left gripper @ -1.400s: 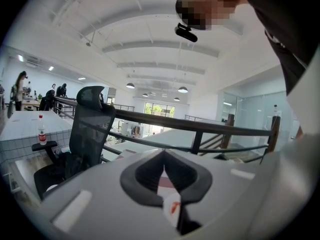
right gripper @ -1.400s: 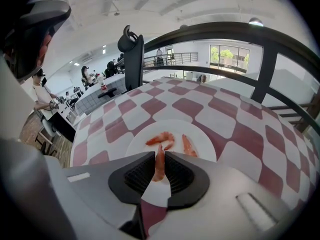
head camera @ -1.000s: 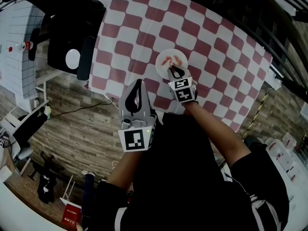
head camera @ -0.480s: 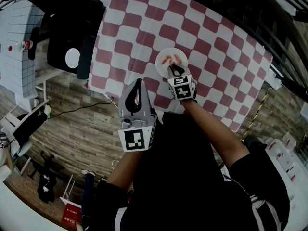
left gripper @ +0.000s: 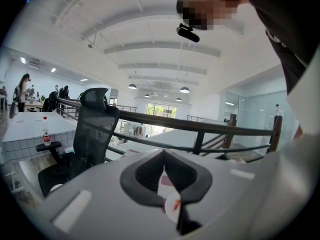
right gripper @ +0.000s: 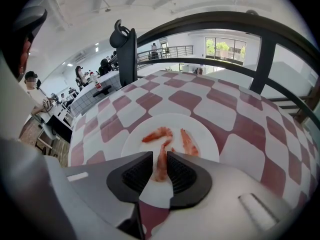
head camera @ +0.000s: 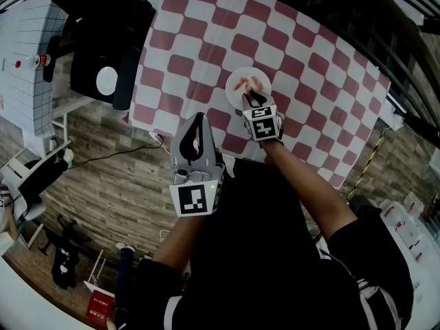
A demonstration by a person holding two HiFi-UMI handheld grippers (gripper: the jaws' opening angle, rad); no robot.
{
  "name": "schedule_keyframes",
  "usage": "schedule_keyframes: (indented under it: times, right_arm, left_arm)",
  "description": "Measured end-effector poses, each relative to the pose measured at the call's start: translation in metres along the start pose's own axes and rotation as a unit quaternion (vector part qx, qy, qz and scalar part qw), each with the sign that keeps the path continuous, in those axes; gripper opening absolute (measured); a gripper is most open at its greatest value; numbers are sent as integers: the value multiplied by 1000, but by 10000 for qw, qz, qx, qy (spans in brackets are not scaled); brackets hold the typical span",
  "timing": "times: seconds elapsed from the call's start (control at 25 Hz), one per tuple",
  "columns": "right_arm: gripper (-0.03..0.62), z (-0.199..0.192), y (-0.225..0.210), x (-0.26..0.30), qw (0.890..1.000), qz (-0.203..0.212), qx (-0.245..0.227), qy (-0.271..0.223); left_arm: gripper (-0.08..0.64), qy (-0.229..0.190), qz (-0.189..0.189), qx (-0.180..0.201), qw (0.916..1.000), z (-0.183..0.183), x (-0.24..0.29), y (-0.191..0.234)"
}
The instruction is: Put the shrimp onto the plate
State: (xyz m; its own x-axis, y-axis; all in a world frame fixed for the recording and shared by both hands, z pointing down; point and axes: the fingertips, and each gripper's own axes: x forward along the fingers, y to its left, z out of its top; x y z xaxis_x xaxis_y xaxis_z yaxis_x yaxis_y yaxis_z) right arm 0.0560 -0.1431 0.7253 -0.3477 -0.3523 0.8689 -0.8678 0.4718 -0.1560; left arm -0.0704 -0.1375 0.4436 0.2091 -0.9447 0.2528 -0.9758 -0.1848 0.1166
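You have three shrimp (right gripper: pixel 158 133) and one plate (right gripper: pixel 134 144) in view. You hold two grippers: one left gripper (head camera: pixel 199 124), one right gripper (head camera: pixel 251 100).

The plate (head camera: pixel 235 98) sits near the middle of the surface (head camera: pixel 206 33). Two shrimp (right gripper: pixel 156 133) lie side by side on its far half, and a third shrimp (right gripper: pixel 161 166) is between the jaws of the right tool (head camera: pixel 250 99), over the plate's near rim. The left tool (head camera: pixel 199 122) is apart to the left, over the surface's near edge, and an office chair (head camera: pixel 103 53) stands off its left side.
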Motion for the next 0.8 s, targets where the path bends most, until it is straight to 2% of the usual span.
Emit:
schedule_keyframes:
  times: [0.2,0.28,0.4,0.56,0.8]
  right_arm:
    - [97,-2,2,-2,10000,-44,-9,-26]
    - [97,-3,4,-2,10000,-36,-19,-31]
    - [97,-3,4,-4,10000,-49,-17,-79]
    - [97,-2,1,-11,9997,-121,-66,-205]
    - [97,8,4,-34,9987,-151,-83,-475]
  left_arm:
    - [8,-457,-59,99,9989,14,-5,0]
    - [8,-359,-58,93,9993,10,-8,0]
    - [8,114,-5,47,9999,-6,-13,1]
    - [8,13,8,32,10000,-2,-18,1]
    - [8,90,-66,86,9999,0,-33,1]
